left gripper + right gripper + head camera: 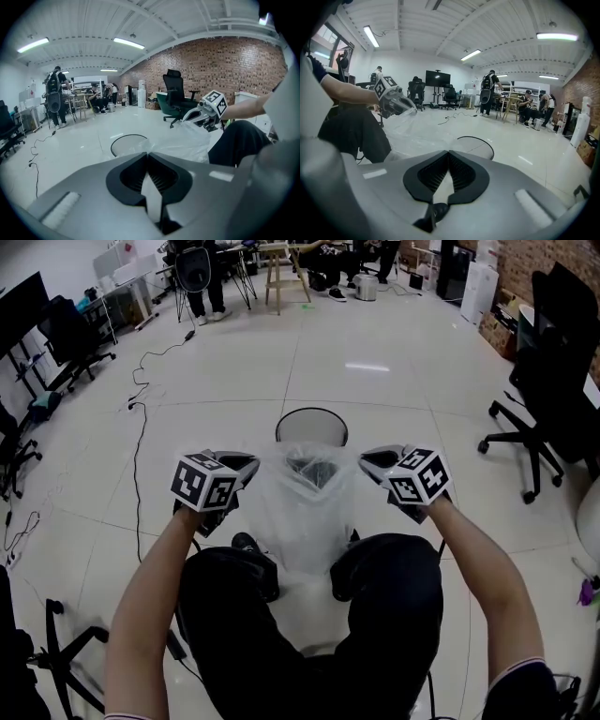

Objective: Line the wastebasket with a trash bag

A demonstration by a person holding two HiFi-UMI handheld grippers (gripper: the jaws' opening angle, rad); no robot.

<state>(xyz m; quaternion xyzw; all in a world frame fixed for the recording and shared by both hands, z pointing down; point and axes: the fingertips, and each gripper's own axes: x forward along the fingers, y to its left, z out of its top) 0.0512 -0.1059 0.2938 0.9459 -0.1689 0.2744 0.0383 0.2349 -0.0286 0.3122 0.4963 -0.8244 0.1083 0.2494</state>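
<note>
Trash bag (305,507) between left tongs (247,466), right tongs (374,461)

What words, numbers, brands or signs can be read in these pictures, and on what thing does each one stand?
No text can be read.
Left cube and right cube: black-and-white square patterns only, no letters.
Bag: clear, no print.
Boxes by the brick wall: any print is too small to read.
</note>
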